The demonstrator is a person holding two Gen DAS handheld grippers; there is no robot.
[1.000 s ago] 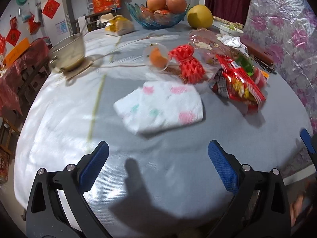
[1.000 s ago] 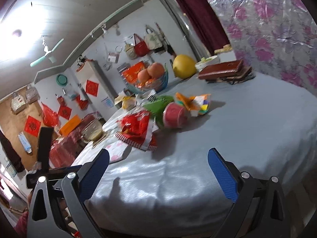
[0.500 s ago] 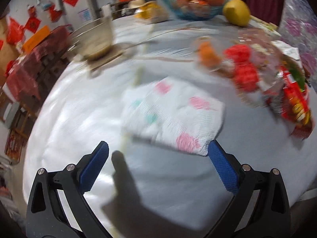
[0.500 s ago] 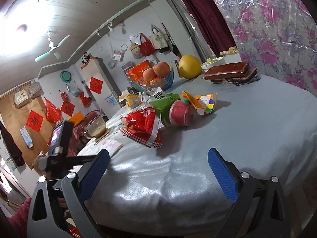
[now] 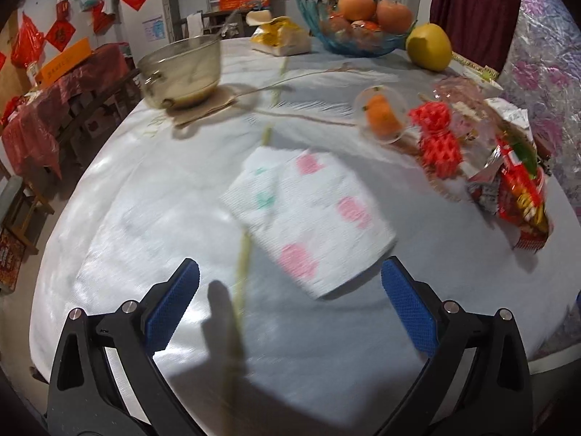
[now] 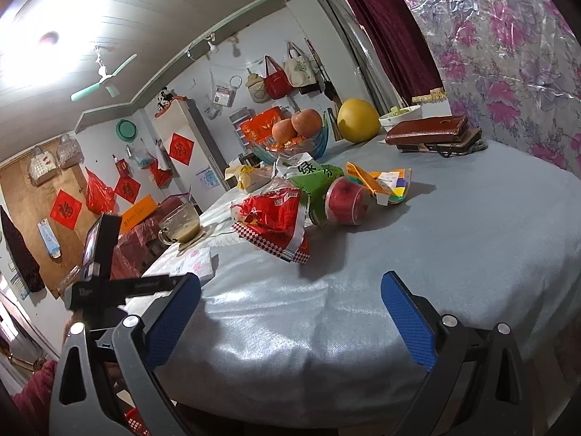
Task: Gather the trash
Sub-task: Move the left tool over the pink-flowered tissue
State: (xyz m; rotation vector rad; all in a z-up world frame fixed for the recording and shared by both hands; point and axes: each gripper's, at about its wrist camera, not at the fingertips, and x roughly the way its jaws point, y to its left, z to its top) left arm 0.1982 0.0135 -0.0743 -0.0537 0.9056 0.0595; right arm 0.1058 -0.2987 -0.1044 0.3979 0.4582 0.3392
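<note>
A white paper napkin (image 5: 308, 214) with pink and green prints lies on the grey-clothed round table (image 5: 145, 247). My left gripper (image 5: 290, 305) is open and empty just short of its near corner. To the right lie a red snack wrapper (image 5: 519, 200), a red foam fruit net (image 5: 437, 138) and a clear cup with orange peel (image 5: 381, 114). My right gripper (image 6: 290, 316) is open and empty over the table's near edge. Ahead of it lie the red wrapper (image 6: 276, 221), a green bag (image 6: 316, 185), a red cup (image 6: 346, 201) and colourful paper scraps (image 6: 385, 185). The napkin (image 6: 194, 259) shows at left.
A glass bowl (image 5: 181, 69) on a mat stands at the back left. A blue fruit bowl (image 5: 359, 32), a pomelo (image 5: 428, 47) and a yellow-wrapped box (image 5: 281, 36) stand at the back. A brown wallet stack (image 6: 432, 136) lies near the floral wall.
My left gripper has moved forward and leftwards toward the napkin, which now lies nearer its jaws. My right gripper has shifted slightly; the left gripper's body now shows at its lower left.
</note>
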